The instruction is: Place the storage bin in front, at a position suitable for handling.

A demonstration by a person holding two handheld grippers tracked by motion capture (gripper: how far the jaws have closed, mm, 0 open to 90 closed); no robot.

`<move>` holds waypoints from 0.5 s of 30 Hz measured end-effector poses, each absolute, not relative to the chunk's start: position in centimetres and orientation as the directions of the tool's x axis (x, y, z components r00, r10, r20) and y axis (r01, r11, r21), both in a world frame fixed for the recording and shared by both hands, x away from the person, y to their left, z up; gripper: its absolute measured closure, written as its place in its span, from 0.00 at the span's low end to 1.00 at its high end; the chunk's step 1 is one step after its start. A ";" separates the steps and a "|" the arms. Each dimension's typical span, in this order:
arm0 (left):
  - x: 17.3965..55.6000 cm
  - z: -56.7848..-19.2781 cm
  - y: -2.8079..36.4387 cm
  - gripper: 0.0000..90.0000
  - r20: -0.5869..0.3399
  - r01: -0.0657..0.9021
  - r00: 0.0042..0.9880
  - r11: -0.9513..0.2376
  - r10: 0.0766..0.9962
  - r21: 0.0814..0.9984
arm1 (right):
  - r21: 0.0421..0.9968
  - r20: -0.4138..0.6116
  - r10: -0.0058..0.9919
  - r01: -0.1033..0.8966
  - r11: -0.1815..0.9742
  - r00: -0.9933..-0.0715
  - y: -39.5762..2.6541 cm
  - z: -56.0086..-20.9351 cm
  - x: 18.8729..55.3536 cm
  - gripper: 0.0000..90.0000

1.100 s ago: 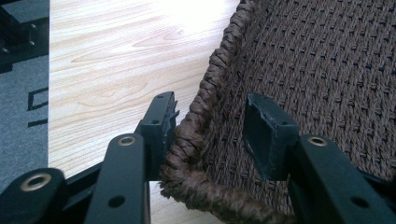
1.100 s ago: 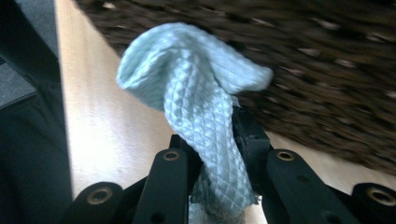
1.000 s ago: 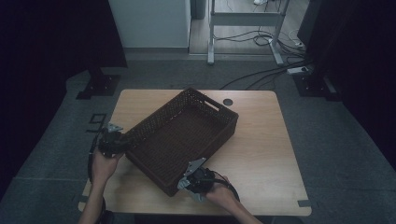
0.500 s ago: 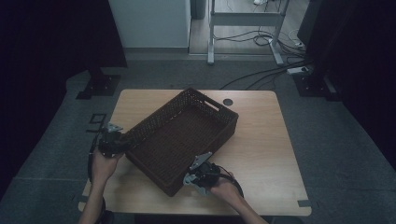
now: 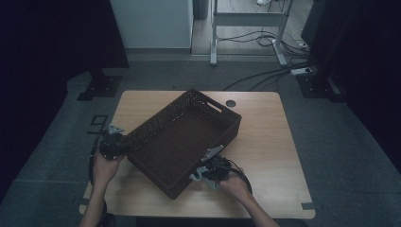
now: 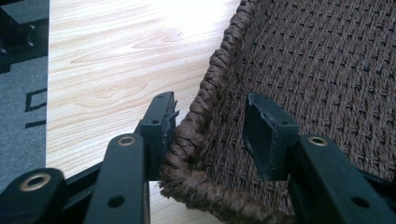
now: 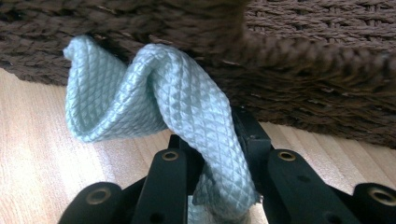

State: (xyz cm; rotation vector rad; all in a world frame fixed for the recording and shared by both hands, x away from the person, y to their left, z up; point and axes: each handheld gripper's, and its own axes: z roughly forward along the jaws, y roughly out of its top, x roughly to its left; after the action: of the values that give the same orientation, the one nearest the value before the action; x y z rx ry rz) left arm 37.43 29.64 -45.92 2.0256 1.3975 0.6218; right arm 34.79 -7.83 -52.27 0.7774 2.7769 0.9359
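1. The pale blue-green quilted cloth (image 7: pixel 187 116) is pinched in the right claw (image 7: pixel 219 154). It rises from between the jaws as a folded band, arches over and droops to the left in the right gripper view, its upper fold touching the outside wall of the basket.
2. In the high view the cloth (image 5: pixel 201 176) shows as a small pale patch just beside the basket's near long wall, low over the counter (image 5: pixel 274 142).
3. There is one cloth.
4. The right claw (image 5: pixel 208 174) has its jaws closed down tight on the cloth, at the basket's near side.
5. One dark brown woven basket (image 5: pixel 184 137) lies on the counter. It is oblong, and its long axis runs diagonally, from the near left to the far right in the high view.
6. A handle slot is cut in the basket's far right end wall.
7. The left claw (image 6: pixel 212 130) straddles the braided rim (image 6: pixel 205 93) at the basket's near left end: one jaw outside against the rim, the other inside, clear of the weave. It stands partly open and is not clamped.
8. Two claws are at work, each in one hand.
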 end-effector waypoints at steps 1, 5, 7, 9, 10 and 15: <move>37.4 -45.9 29.6 0.60 0.044 0.663 0.339 -0.271 0.940 0.698 | 0.592 0.050 0.501 0.430 0.682 -0.864 -7.8 -52.3 34.9 0.83; 37.4 -45.9 29.7 0.60 0.042 0.663 0.340 -0.271 0.940 0.698 | 0.584 0.026 0.521 0.436 0.685 -0.853 -8.2 -52.2 35.1 0.83; 37.4 -45.9 29.7 0.60 0.041 0.663 0.341 -0.271 0.939 0.698 | 0.584 0.019 0.541 0.448 0.677 -0.841 -8.6 -52.2 35.4 0.83; 37.5 -45.9 29.7 0.60 0.041 0.663 0.342 -0.271 0.939 0.698 | 0.586 0.022 0.558 0.463 0.665 -0.830 -9.1 -52.2 36.0 0.83; 37.5 -45.9 29.7 0.60 0.040 0.663 0.342 -0.271 0.939 0.698 | 0.588 0.026 0.562 0.467 0.660 -0.827 -9.3 -52.2 36.2 0.83; 37.5 -45.9 29.8 0.60 0.033 0.667 0.349 -0.273 0.937 0.693 | 0.588 0.032 0.574 0.480 0.651 -0.819 -9.9 -52.3 36.9 0.83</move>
State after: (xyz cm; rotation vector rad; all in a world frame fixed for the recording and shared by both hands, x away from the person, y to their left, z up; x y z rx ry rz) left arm 37.53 29.77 -45.91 2.0330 1.3925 0.5998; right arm 36.93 -9.88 -52.25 0.8706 2.7102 0.8970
